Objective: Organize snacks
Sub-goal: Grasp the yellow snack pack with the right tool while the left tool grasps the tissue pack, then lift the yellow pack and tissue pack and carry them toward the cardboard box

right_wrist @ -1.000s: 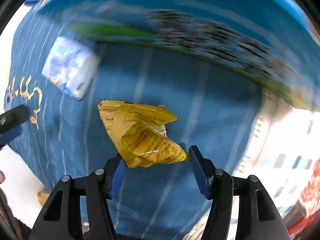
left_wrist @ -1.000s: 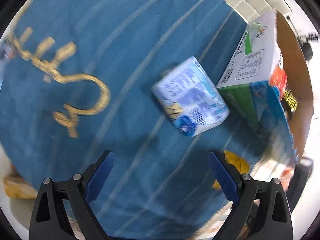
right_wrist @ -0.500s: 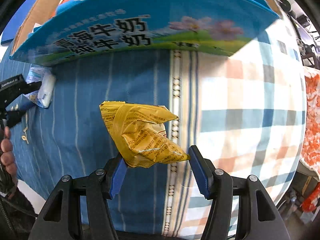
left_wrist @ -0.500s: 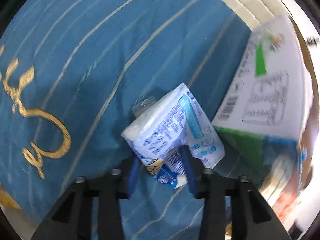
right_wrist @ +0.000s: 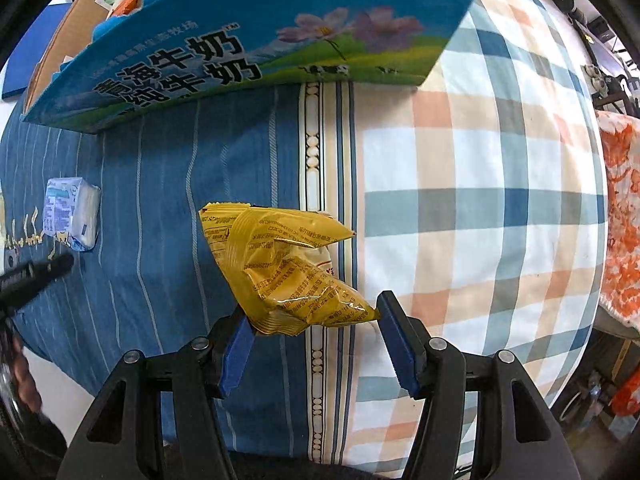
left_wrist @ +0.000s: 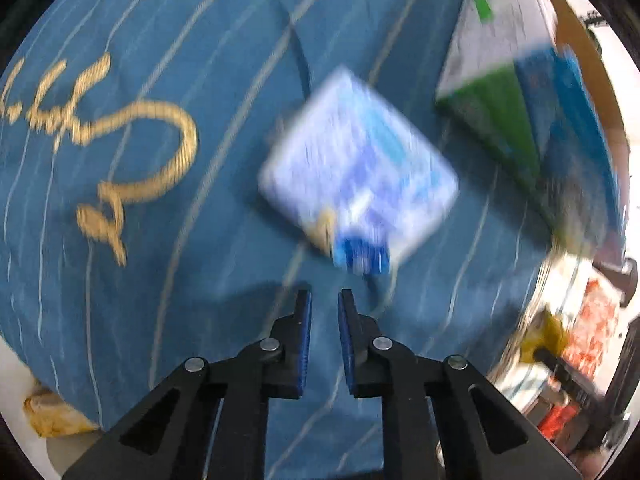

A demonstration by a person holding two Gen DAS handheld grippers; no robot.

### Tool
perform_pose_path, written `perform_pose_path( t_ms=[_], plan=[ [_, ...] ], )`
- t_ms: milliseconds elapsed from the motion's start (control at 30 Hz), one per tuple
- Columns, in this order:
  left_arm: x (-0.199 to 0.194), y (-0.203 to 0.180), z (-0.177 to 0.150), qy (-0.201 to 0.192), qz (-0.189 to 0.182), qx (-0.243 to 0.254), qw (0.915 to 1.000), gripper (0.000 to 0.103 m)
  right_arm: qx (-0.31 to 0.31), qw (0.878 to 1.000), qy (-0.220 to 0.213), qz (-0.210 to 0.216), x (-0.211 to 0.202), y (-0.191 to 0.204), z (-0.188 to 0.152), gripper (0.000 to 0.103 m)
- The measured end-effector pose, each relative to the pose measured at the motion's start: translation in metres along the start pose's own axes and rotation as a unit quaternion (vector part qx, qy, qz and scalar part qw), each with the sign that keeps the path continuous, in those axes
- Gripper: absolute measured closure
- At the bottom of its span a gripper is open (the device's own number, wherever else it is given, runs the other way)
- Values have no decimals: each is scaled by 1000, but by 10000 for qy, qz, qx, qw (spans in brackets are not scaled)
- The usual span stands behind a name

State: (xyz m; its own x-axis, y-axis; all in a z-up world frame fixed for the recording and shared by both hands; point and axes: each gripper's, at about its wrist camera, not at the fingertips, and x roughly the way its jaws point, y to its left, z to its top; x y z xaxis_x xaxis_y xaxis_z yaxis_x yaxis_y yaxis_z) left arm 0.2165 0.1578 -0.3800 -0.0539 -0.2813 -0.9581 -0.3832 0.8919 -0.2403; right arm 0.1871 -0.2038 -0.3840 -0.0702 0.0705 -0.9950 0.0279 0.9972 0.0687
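A white and blue snack packet lies blurred on the blue striped cloth, just beyond my left gripper, which is shut on nothing. The same packet shows at the far left of the right wrist view. My right gripper is shut on a crumpled yellow snack bag, held above the cloth. A blue milk carton box with snacks inside stands behind it; its side is at the right of the left wrist view.
A plaid cloth covers the right half of the surface. Gold lettering is stitched on the blue cloth. An orange patterned fabric hangs at the far right. The left gripper's tip and a hand show at the right wrist view's left edge.
My left gripper closed around the white and blue packet, then pulled back shut without it; the packet lies on the cloth. The right gripper still holds the yellow bag, now nearer the box.
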Motion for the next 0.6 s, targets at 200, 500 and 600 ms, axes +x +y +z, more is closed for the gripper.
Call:
perform_pose_path(
  t_ms=[200,500,600],
  plan=[
    [-3,23,-20,578,-1032,-1357,9837,47,105,9999,22,115,9,-20,13,41],
    [-33,11,40,-479,-942,-2288,9677,29,146,9998,-105,40,2,-19,4,41],
    [-22,5,50,-392,-742,-2282,9700,29,168,9997,-180,-27,-9,-22,3,41]
  ],
)
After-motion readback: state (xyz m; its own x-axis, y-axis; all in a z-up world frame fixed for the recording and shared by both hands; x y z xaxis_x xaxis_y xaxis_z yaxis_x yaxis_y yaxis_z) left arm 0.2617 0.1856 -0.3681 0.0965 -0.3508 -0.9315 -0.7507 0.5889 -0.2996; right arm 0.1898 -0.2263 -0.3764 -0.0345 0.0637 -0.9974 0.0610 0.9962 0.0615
